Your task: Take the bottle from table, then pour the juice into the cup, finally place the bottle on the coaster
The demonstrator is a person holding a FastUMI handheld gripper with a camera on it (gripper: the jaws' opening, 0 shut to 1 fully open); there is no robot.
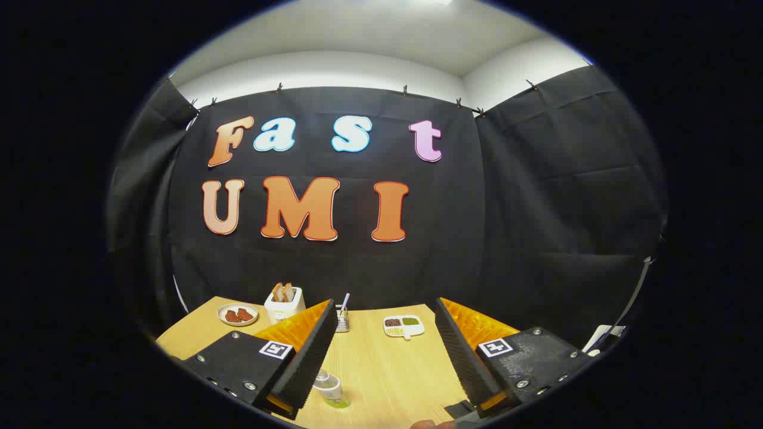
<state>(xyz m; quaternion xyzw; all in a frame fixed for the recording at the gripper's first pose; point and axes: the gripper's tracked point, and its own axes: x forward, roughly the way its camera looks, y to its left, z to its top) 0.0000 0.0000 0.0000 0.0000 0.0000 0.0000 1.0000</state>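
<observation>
Gripper view looks down over a pale wooden table (387,369) with a fine straight grain, backed by the booth's black cloth wall (536,196). The gripper (384,351) hangs above the table with its two fingers spread wide and nothing between them but bare tabletop; each finger carries a ribbed pad, and each finger mount bears a small square black-and-white marker. Neither finger touches any object.

A small clear plastic bottle (329,388) with a white label band and a little yellow-green juice at its bottom stands upright on the table, just beside the inner edge of the left finger (310,357) and apart from it. Its label is too small to read.

Beyond the fingers, near the table's far edge, sit a round white plate (237,314) holding dark red-brown pieces, a boxy white toaster (284,305) with two slices of browned bread standing in its slots, a small metal wire holder (342,319) with a thin rod leaning out of it, and a white divided dish (404,326) with dark, pale and green fillings in separate compartments.
</observation>
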